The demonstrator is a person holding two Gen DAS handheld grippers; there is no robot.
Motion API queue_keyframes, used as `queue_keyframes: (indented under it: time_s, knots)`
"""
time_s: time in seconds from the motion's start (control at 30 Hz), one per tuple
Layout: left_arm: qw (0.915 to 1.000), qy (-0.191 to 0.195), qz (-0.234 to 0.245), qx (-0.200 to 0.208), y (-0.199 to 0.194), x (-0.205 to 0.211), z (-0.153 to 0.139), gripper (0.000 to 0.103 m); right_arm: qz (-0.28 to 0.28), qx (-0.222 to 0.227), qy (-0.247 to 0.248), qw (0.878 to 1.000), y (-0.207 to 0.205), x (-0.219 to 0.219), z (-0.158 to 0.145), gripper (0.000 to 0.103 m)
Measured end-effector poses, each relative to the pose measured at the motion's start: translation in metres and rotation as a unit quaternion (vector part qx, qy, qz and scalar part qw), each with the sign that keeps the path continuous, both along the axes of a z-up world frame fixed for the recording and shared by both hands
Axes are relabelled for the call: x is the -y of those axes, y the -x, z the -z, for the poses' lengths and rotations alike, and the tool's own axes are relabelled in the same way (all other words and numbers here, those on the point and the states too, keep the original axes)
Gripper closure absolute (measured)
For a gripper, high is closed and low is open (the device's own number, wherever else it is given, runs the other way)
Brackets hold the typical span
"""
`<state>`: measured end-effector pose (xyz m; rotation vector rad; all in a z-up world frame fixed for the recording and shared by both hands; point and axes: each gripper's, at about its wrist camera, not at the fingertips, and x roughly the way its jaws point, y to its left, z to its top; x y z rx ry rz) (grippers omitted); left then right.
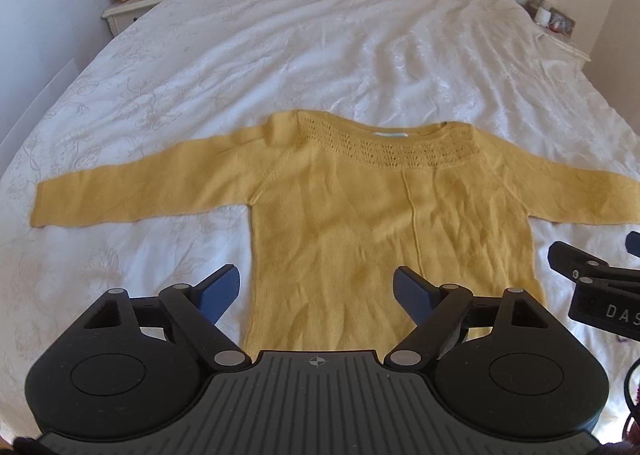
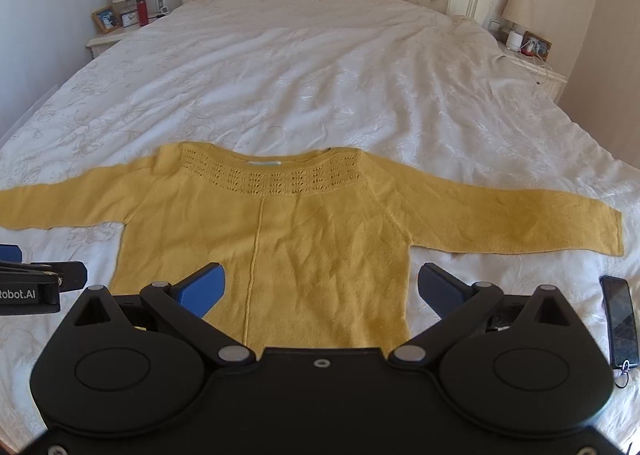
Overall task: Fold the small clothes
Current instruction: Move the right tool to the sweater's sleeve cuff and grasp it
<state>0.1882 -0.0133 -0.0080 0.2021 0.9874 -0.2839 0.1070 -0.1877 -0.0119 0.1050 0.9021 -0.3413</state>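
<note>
The yellow sweater [image 1: 360,223] lies flat on the bed [image 1: 320,55], neckline toward the headboard, hem toward both tools, its long axis running sleeve to sleeve across the view. The left tool [image 1: 316,289] hangs over the hem's left half, the right tool [image 2: 320,287] over its right, each spread and empty.
</note>
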Motion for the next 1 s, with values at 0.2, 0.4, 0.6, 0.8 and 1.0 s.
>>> queue_keyframes:
  time_s: [0.2,0.4,0.6,0.8,1.0]
  knots:
    - [0.9992,0.030,-0.006,0.025,-0.028,-0.003,-0.005,0.019,0.037,-0.005,0.022,0.999,-0.021,0.008,-0.001,0.001]
    - [0.9978,0.053,-0.031,0.022,-0.041,-0.005,-0.002,0.019,0.064,-0.007,0.033,0.997,-0.036,0.021,-0.003,0.002]
    - [0.9973,0.042,-0.059,0.012,-0.040,0.003,0.002,0.019,0.054,-0.038,0.080,0.995,-0.051,0.037,0.006,0.004]
    - [0.9959,0.037,-0.082,-0.014,-0.034,0.019,0.003,0.019,0.029,-0.020,-0.001,0.999,-0.054,0.074,0.011,0.005]
    - [0.9933,0.035,-0.104,-0.035,-0.023,0.046,0.006,0.024,0.006,-0.007,-0.026,1.000,-0.052,0.116,0.018,0.005]
